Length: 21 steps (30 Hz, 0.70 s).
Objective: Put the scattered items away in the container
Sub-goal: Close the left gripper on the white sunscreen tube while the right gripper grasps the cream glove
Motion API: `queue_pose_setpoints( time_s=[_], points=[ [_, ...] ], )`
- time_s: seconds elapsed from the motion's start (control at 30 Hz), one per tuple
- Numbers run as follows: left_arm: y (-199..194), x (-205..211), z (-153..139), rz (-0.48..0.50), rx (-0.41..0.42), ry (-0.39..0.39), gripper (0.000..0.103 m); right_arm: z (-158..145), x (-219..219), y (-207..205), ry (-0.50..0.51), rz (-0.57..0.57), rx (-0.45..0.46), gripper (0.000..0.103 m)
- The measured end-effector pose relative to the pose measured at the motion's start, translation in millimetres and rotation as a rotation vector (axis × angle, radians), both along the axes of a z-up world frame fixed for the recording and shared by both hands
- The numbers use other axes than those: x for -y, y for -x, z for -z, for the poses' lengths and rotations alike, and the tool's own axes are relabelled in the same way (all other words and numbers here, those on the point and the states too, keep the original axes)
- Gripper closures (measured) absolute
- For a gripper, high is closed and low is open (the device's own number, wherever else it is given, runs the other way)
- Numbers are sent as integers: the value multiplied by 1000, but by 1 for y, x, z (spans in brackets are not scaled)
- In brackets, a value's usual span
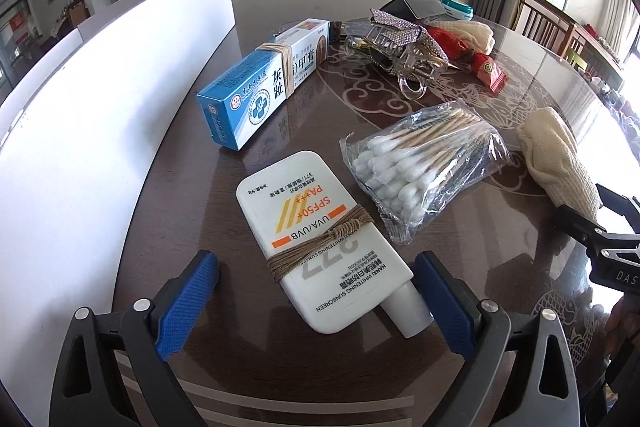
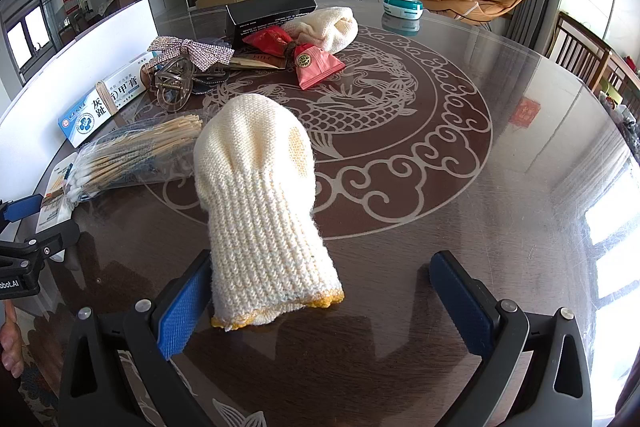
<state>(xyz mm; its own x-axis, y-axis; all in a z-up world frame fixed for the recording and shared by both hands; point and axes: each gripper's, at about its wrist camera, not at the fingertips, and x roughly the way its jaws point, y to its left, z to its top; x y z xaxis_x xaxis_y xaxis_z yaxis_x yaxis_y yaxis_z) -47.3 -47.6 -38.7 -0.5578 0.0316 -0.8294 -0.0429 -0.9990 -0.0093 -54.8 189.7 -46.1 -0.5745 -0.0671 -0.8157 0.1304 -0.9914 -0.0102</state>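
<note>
Right now the left gripper (image 1: 316, 291) stands open astride the sunscreen tube (image 1: 320, 247) at lower centre: stiff, slick plastic, best pinched across its flat body. Lower centre, the right gripper (image 2: 320, 299) gapes around the soft, light glove (image 2: 264, 211)

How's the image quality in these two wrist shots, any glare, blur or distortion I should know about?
Left wrist view: sharp, strong fisheye bending of the white container wall; bright windows at right blow out; sunscreen tube crisp. Right wrist view: sharp too, heavy window glare washes out the glass tabletop at right; knitted glove well lit.
</note>
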Motion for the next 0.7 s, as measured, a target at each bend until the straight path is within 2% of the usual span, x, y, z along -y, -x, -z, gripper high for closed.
queue_pose_setpoints(
  time_s=[0.07,0.13,0.37,0.5,0.63,0.7],
  points=[
    [-3,3,-3,2,-12,4,41,0,0,0,0,0,0,0],
    [-5,6,-5,7,-12,-4,43,0,0,0,0,0,0,0],
    [-28,0,-2,91,-17,8,43,0,0,0,0,0,0,0],
    [-30,-1,-2,93,-8,12,41,0,0,0,-1,-5,2,0],
    [-26,1,1,64,4,12,22,-2,5,4,-9,-76,34,0],
    [-26,2,2,58,0,10,19,-4,10,7,-18,-109,40,0]
  ],
)
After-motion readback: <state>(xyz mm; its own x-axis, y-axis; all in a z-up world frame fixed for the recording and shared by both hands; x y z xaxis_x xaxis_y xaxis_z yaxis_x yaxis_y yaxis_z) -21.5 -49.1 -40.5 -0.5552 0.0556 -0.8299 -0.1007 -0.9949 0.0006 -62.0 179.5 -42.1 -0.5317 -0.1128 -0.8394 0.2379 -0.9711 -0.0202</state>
